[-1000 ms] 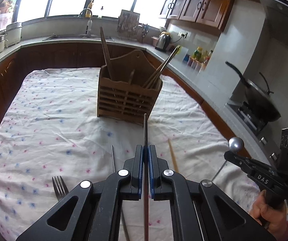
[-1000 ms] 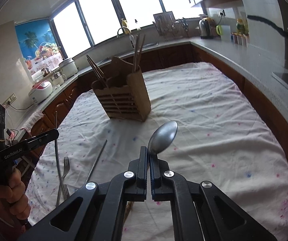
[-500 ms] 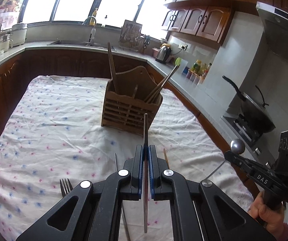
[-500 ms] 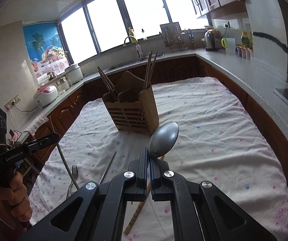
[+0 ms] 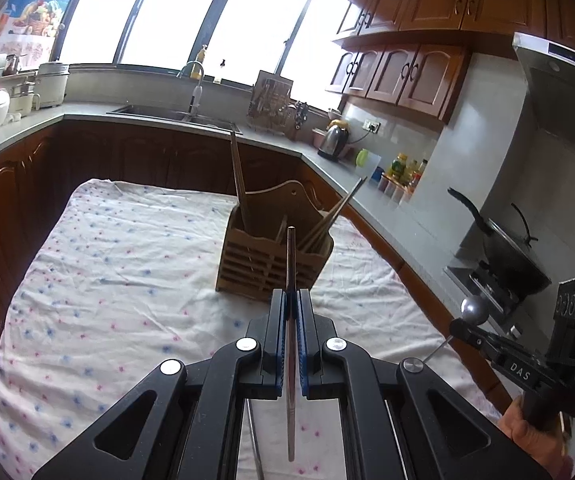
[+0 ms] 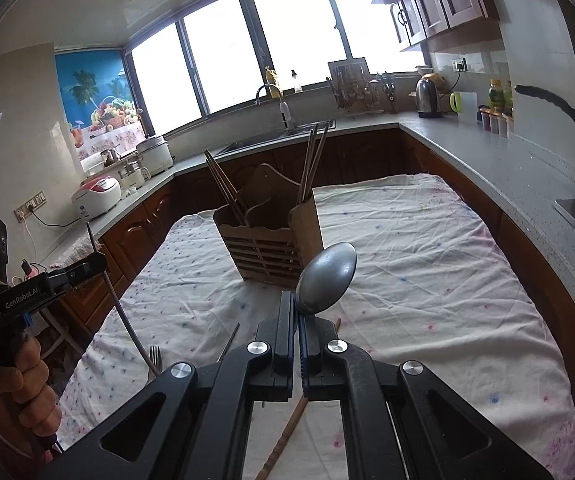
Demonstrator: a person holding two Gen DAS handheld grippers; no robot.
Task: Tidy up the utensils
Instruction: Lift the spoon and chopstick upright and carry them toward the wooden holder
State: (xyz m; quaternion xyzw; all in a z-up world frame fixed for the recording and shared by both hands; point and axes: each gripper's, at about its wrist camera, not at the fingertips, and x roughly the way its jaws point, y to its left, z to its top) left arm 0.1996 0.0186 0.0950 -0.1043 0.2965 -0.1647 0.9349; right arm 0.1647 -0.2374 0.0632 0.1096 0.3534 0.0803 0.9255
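My left gripper (image 5: 292, 300) is pressed together on a thin metal utensil (image 5: 290, 264), its tip up so it can drop endwise into the wooden holder (image 5: 271, 268) ahead on the cloth-covered table (image 5: 127, 280). My right gripper (image 6: 298, 312) pinches a spoon (image 6: 327, 278) at the neck — bowl raised for the same reason. A fork (image 6: 154, 356) lies on the cloth.

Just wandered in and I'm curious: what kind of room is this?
A home kitchen, it seems: a steel sink with a curved tap, a black wok on a gas stove and brown wooden wall cupboards.
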